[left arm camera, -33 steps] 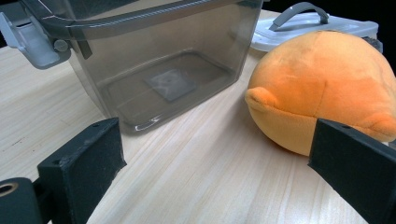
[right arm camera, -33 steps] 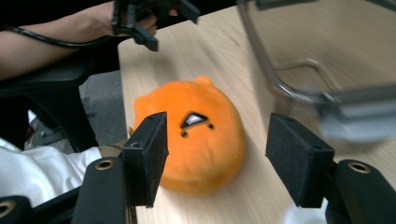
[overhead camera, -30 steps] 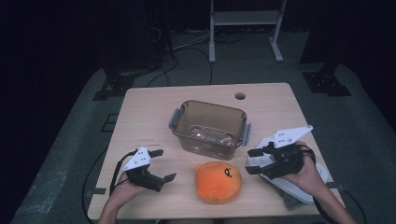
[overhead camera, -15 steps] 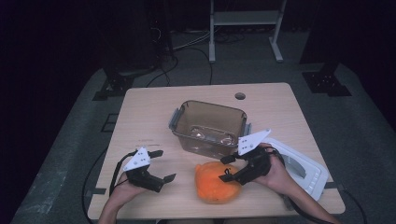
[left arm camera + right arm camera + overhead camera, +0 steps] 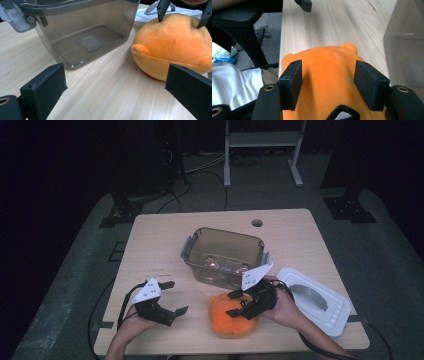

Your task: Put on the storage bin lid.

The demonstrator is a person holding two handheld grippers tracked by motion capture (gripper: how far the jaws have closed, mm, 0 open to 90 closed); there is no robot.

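Swung the right tongs from the white lid onto the orange plush, jaws narrowing astride it, ungripped; left tongs released, idle.

Dim dark surroundings, lit tabletop, soft focus

Plush toy on bench near front edge, bin behind it, lid right of both. Right tool straddles toy; left tool left of toy.
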